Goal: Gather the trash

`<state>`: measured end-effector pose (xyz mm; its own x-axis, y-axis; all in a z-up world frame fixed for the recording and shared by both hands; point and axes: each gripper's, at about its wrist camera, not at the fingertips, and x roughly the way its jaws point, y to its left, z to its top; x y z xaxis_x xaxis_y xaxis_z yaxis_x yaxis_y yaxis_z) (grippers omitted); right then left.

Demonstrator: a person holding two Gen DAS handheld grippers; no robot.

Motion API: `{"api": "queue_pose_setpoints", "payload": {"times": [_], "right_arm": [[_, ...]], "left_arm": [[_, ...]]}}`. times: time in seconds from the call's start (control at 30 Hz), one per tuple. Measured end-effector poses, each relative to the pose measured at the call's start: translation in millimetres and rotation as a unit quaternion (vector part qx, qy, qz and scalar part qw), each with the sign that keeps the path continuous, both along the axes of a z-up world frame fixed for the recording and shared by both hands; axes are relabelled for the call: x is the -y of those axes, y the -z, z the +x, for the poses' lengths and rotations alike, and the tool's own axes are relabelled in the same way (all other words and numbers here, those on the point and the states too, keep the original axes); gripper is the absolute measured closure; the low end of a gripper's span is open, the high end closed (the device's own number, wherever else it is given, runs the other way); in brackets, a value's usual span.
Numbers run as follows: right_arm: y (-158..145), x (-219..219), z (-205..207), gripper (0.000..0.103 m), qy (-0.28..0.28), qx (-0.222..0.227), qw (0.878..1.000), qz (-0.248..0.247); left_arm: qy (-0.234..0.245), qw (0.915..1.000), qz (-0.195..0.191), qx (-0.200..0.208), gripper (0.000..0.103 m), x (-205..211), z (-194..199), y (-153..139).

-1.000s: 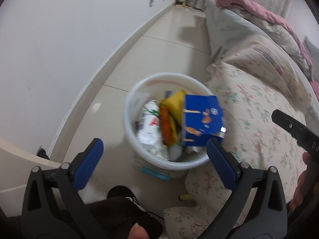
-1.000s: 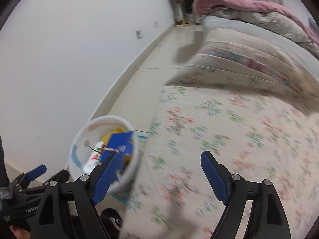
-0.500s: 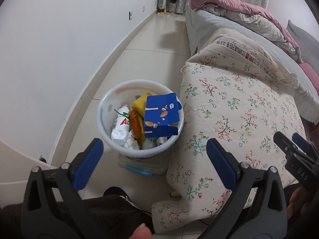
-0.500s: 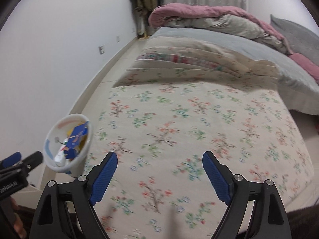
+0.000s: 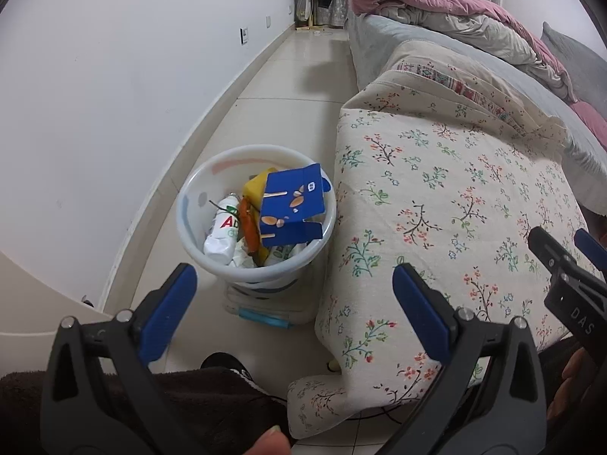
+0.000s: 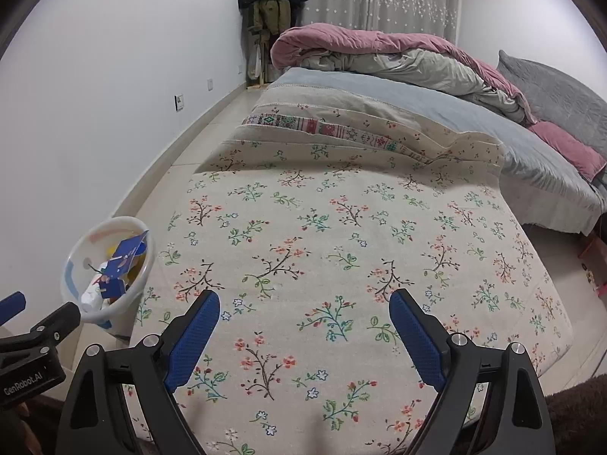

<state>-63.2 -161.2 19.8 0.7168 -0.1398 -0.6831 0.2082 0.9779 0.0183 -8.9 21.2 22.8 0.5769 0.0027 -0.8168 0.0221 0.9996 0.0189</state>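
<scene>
- Left hand-held gripper (image 5: 294, 288): jaws spread wide, nothing between them, above the floor between bin and bed corner.
- Right hand-held gripper (image 6: 303, 314): jaws have just been opening, nothing between them, over the floral cover (image 6: 341, 227).
- Trash sits in the white bin (image 5: 197, 204) on the floor, just beside the bed: blue carton (image 5: 292, 204) on top and poking above the rim, white bottle (image 5: 224, 227), orange and yellow wrappers.
- No loose trash visible on the cover or the floor, so collection looks near done.
- Next, my read: scan for leftovers; keep jaws wide till over an item.
- Risk: carton rides high and may tip out if the bin is nudged.
</scene>
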Motion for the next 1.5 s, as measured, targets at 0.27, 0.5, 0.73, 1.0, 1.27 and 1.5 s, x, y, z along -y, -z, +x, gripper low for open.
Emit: {"api": "queue_pose_setpoints", "payload": {"times": [0.27,0.5,0.73,1.0,1.27,1.5], "right_arm": [[4.6,1.0,2.0,0.011,-0.001,-0.006,1.0,0.008],[5.4,4.1,1.9,0.011,-0.001,-0.008,1.0,0.015],[6.4,5.5,2.3,0.011,0.001,-0.01,1.0,0.024],[6.1,5.4,1.4,0.011,0.001,-0.009,1.0,0.027],[5.9,5.7,2.0,0.011,0.002,-0.01,0.999,0.03],[6.2,4.7,2.2,0.011,0.003,-0.011,0.999,0.034]], "left_arm": [[-0.001,1.0,0.006,0.002,0.001,2.0,0.3,1.2],[-0.002,1.0,0.005,0.003,0.001,1.9,-0.3,1.3],[-0.002,1.0,0.007,0.005,0.001,2.4,-0.1,0.5],[-0.004,1.0,0.005,0.005,0.001,0.8,-0.5,-0.4],[-0.007,0.9999,0.004,0.007,0.001,-0.2,-0.7,-0.7],[-0.006,0.9999,0.004,0.007,0.001,-0.4,-1.0,-1.1]]}}
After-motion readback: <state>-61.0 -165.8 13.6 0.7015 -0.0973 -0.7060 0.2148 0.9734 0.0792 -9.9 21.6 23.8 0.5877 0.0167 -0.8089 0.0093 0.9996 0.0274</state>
